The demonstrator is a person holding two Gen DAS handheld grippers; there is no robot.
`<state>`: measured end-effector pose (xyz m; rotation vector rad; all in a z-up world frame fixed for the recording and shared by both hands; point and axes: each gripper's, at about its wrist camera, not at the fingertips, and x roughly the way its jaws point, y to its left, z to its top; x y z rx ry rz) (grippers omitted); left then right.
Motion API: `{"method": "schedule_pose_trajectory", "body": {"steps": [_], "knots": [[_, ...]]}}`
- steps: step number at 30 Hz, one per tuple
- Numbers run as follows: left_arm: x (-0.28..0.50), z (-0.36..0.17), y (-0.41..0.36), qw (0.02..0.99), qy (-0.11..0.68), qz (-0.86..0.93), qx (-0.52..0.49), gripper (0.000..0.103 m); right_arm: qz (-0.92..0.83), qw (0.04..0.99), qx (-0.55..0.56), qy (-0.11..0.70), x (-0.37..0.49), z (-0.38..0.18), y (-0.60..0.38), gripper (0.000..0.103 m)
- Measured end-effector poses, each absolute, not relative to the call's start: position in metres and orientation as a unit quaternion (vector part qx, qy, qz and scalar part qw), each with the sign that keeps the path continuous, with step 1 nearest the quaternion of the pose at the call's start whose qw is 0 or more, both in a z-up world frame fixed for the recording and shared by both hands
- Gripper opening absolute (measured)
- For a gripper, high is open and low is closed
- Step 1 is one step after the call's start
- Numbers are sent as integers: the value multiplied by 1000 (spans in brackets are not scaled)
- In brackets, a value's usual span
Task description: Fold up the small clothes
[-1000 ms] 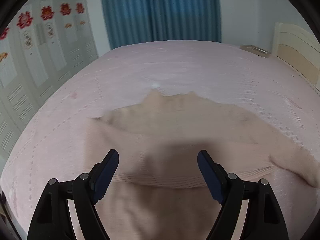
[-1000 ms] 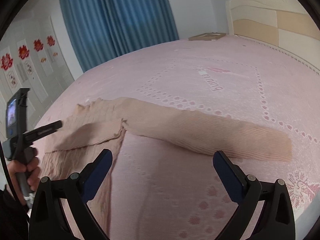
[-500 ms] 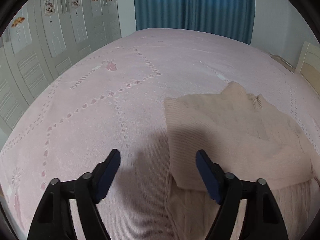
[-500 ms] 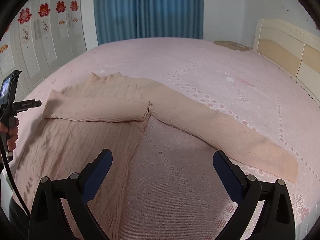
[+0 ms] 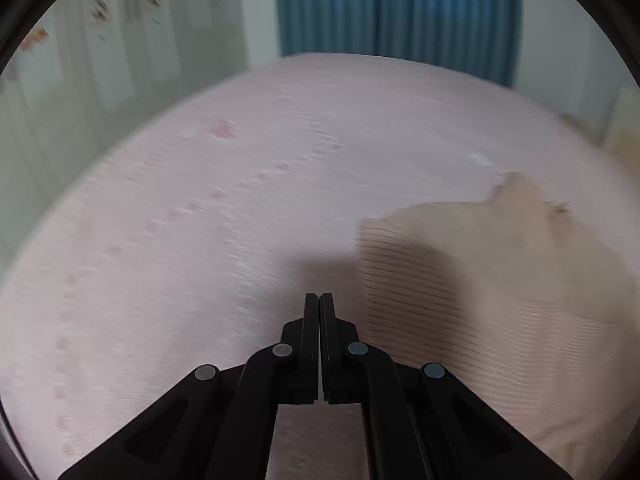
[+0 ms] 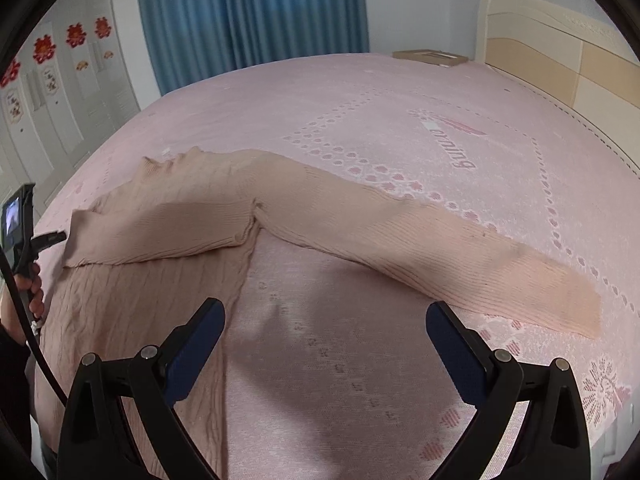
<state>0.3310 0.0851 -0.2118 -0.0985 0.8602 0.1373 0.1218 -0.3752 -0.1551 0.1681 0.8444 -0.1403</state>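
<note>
Your left gripper [image 5: 319, 300] has its jaws pressed fully together with nothing between them; it hovers over bare pink bedspread [image 5: 200, 240], just left of the folded edge of the sweater [image 5: 480, 272]. Your right gripper [image 6: 324, 320] stands wide open and empty, above the bedspread in the angle between the sweater's body and its outstretched sleeve [image 6: 440, 248].

The beige knit sweater lies flat on the bed. One sleeve [image 6: 160, 236] is already folded across the chest, its cuff ending near the armpit of the other side. The other sleeve stretches straight out toward the bed's right side, unfolded. So, as it looks, you are midway through the sleeve stage: one in, one to go.

The next move probably falls to your right gripper: reach along the stretched sleeve to its cuff [image 6: 576, 312], pinch the knit, and carry it back over the chest to lie on the first sleeve. The ribbed knit is soft and may sag or drag, so lift it clear before crossing.

The left wrist view is smeared by motion, so the sweater's edge and the bedspread pattern are hard to read there. The sweater's hem is cut off behind your right gripper. Only a part of your left hand [image 6: 28, 292] shows at the frame edge.
</note>
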Motion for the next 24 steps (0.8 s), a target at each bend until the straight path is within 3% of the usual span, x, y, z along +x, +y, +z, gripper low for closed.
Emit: {"method": "schedule_pose_trajectory", "body": {"steps": [7, 12, 24], "knots": [[314, -198, 72, 907, 414, 58, -50, 4, -76, 911, 97, 393, 114, -148, -385, 100], [295, -178, 49, 911, 410, 50, -20, 15, -89, 917, 105, 373, 103, -139, -391, 100], [226, -151, 0, 910, 414, 7, -23, 18, -139, 918, 104, 356, 54, -107, -424, 100]]}}
